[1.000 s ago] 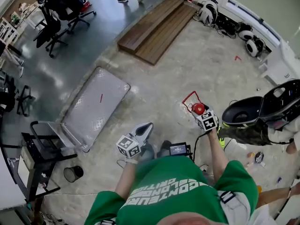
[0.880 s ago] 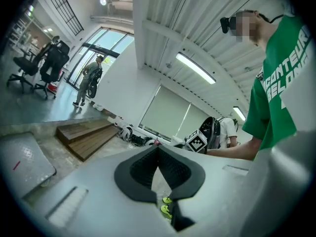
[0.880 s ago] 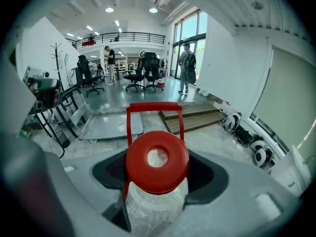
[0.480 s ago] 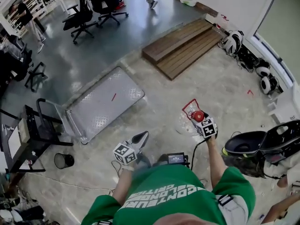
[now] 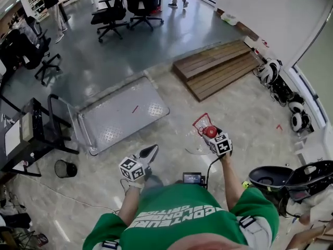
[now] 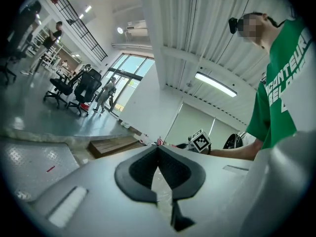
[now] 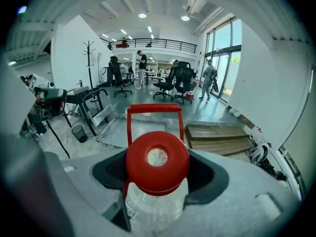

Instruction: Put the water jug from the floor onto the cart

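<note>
Already the jug (image 7: 157, 157) looks lifted off the floor, its neck clamped between the right gripper's (image 5: 212, 135) jaws just under the red cap, in front of the person. The left gripper (image 6: 158, 168) has its jaws pressed together on nothing. What is left is the carry to the cart (image 5: 122, 113) ahead-left, and setting the jug down. Open floor lies between. The deck is bare, its handle (image 5: 56, 120) is at the left end, and wooden steps (image 5: 218, 66) lie well to the right.
</note>
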